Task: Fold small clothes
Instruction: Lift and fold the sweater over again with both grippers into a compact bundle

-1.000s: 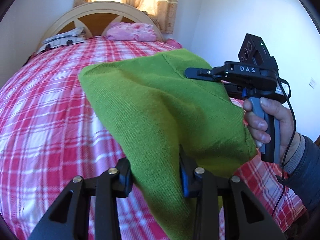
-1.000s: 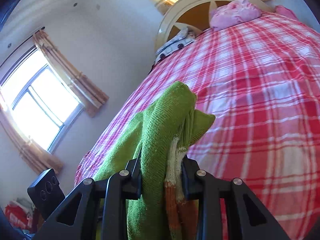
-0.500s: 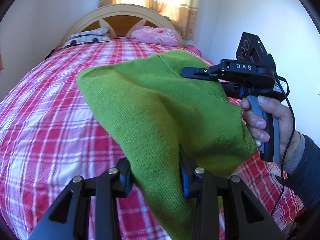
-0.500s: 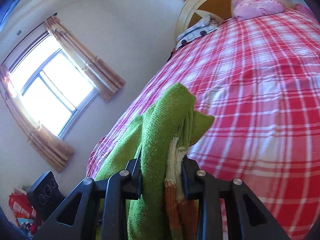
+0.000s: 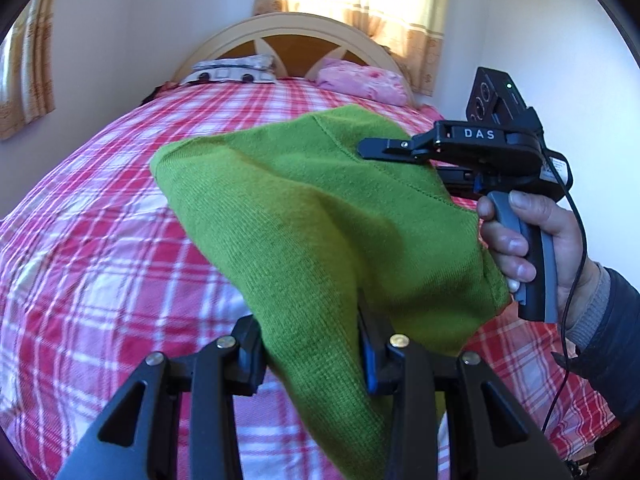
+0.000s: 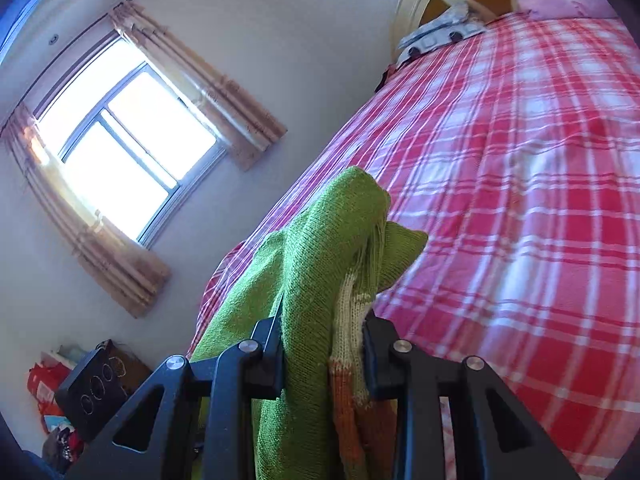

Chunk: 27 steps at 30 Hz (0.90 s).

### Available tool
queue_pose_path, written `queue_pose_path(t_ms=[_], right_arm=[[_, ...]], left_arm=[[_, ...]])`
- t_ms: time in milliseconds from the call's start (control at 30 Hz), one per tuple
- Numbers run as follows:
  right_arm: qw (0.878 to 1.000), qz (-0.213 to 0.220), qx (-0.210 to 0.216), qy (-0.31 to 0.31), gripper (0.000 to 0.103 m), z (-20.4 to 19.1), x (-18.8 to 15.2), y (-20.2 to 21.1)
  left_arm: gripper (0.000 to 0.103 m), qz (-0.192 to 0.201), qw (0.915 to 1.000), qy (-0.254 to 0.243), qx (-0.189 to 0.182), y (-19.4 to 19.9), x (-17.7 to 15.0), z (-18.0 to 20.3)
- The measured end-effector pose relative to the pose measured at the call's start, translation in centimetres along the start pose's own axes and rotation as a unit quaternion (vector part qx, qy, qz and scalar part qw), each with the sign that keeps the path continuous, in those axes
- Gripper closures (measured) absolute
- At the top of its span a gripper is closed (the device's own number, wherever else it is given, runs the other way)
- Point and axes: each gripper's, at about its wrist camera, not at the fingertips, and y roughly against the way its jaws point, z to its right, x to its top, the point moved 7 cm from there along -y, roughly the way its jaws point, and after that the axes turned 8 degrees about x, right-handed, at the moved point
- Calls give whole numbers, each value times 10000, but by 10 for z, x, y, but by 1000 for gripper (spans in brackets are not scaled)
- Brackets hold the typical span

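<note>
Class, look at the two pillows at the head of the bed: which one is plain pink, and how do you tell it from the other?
The pink pillow, right of the white pillow with dark spots in the left wrist view.

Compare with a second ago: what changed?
Both views have swung across the room: the headboard sits further right in the left wrist view, and the window looms larger in the right. Nothing taken or released: left gripper and right gripper stay clamped on the green knit, which keeps its shape above the plaid bed.
</note>
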Motion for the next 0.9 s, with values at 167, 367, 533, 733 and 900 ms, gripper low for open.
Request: queue_pose_path(t_ms=[167,367,533,733,900], right_arm=[[9994,-299,191,-7,73,-8,-6,-47],[9972,-731,152,-9,73,-7,-20,-96],[9961,-872,53,-108,73,3,-30,-113],[9956,-915,-129,-120,73,13,-32,-117],[9946,-948,-361,-205,69,25,-38,-118]], left_arm=[[66,-78,9996,140,252,3,-14,-34],[65,-368,9979,357,399,-4,-42,-61],[65,-460,9971,511,323,-11,-55,-65],[56,-457,9969,558,323,-15,-59,-67],[41,-475,9961,630,391,-15,-67,-70]])
